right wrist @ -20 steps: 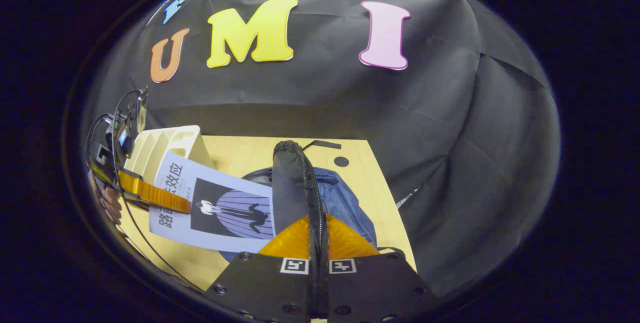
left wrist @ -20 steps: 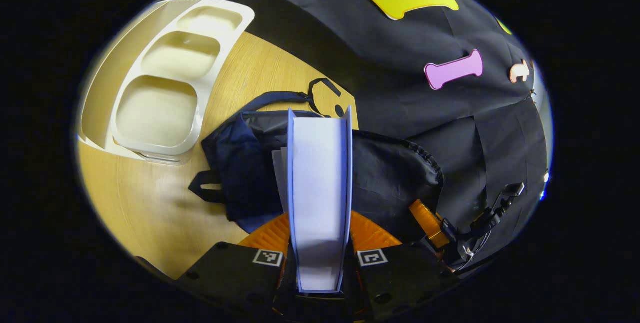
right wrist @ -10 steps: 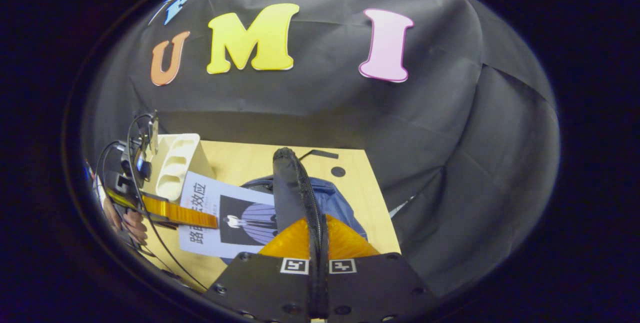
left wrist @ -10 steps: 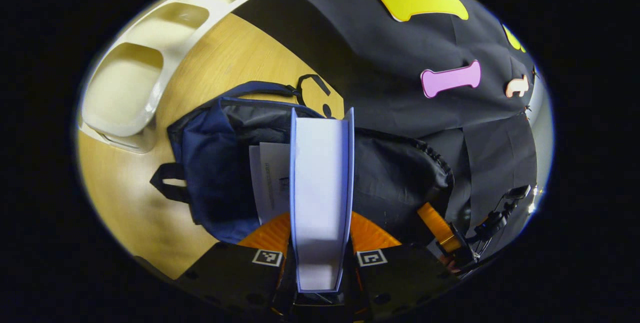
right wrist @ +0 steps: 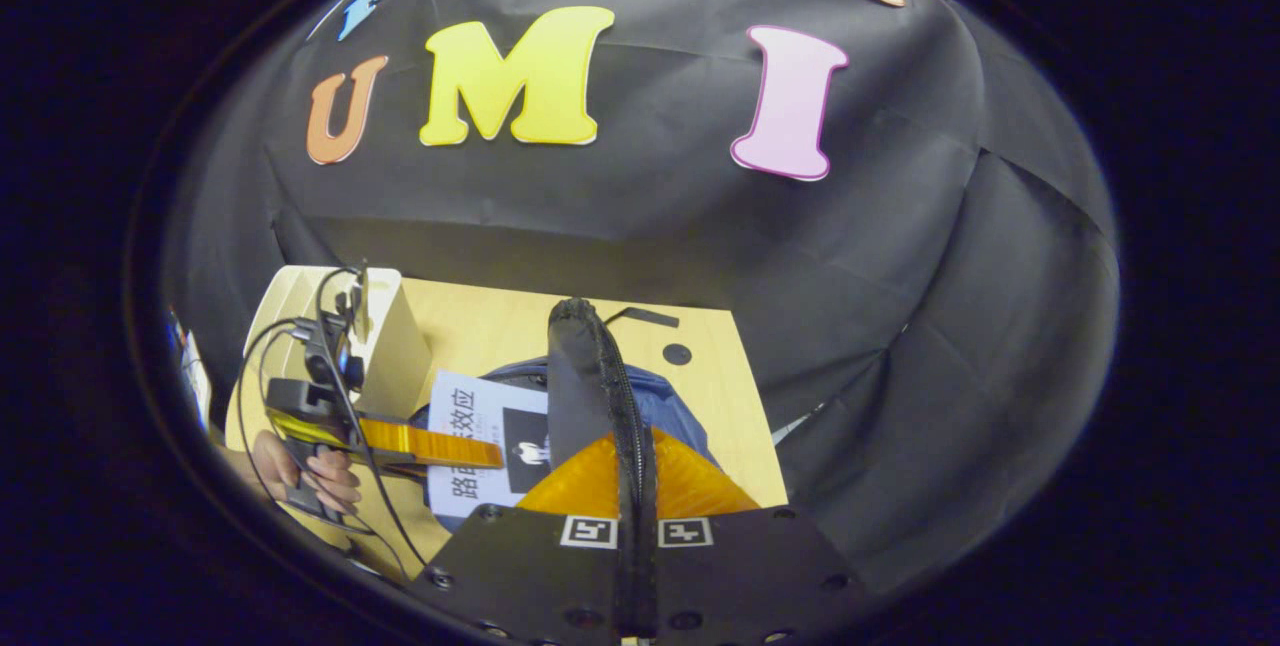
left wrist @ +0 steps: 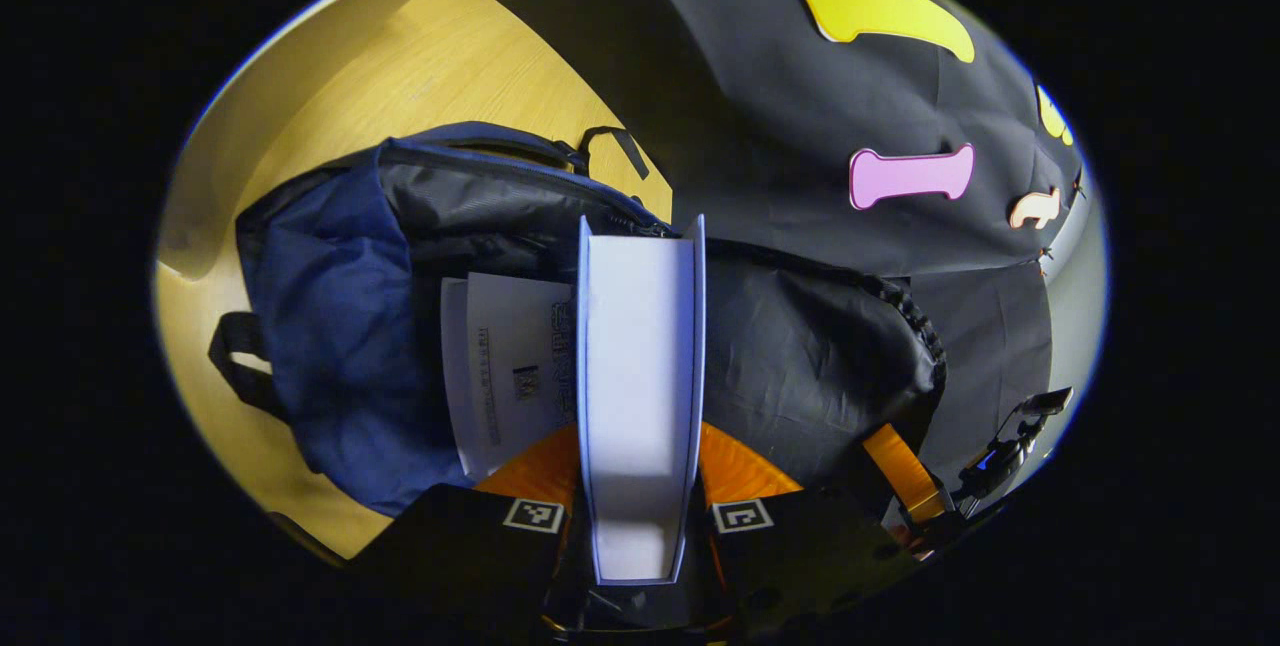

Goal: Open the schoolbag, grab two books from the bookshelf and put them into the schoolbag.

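My left gripper (left wrist: 640,446) is shut on a book (left wrist: 640,346), seen edge-on with white pages between pale blue covers. It hangs over the mouth of the navy schoolbag (left wrist: 330,326), which lies on the wooden table (left wrist: 420,76). A second white book (left wrist: 505,366) lies in the bag's opening. My right gripper (right wrist: 635,456) is shut on the bag's black flap (right wrist: 585,376) at its zipper edge and holds it up. In the right gripper view the left gripper (right wrist: 400,441), in a hand (right wrist: 310,471), carries the book (right wrist: 480,436) over the bag.
The white bookshelf (right wrist: 385,346) stands at the table's back left, behind the left gripper. The right gripper (left wrist: 905,471) reaches the flap (left wrist: 800,356) from the lower right in the left gripper view. The black cloth wall closes off the table's far side.
My left gripper has carried the book away from the bookshelf and closer over the bag's opening. The right gripper keeps the flap held up, almost still.
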`<act>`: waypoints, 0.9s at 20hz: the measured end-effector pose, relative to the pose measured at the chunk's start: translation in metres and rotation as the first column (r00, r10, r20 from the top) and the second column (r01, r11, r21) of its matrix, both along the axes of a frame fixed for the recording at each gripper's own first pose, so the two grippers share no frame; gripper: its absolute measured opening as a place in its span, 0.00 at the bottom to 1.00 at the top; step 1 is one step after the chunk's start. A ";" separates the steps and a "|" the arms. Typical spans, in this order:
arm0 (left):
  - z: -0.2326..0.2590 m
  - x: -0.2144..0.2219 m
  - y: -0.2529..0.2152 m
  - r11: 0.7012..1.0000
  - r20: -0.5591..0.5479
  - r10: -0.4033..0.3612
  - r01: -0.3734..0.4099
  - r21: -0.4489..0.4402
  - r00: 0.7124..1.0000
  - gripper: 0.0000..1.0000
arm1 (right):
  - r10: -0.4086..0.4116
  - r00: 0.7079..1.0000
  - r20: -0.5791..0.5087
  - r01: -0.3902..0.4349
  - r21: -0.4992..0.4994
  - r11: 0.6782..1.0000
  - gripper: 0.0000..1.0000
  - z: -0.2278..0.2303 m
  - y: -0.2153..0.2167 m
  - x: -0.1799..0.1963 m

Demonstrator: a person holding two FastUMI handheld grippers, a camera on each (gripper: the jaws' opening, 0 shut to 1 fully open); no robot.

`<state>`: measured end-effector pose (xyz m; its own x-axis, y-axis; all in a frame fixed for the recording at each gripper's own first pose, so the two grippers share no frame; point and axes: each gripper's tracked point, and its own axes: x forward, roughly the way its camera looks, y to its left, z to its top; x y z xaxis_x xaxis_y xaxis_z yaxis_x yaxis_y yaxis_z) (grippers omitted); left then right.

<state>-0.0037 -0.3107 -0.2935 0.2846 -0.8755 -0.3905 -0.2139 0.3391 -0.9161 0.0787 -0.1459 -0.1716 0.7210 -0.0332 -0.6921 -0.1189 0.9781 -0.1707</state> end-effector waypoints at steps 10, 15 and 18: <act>-0.039 0.005 -0.048 0.994 -0.035 -0.011 0.007 -0.111 0.999 0.42 | 0.022 0.999 -0.024 -0.022 -0.024 0.999 0.00 -0.003 0.008 0.011; -0.062 -0.004 -0.050 0.997 -0.077 -0.061 0.058 -0.040 0.995 0.64 | 0.027 0.999 -0.044 -0.028 -0.016 0.999 0.00 -0.011 0.011 0.009; -0.062 -0.009 -0.048 0.995 -0.106 -0.103 0.103 -0.010 0.989 0.67 | 0.035 0.998 -0.046 -0.036 -0.018 0.999 0.00 -0.014 0.013 0.009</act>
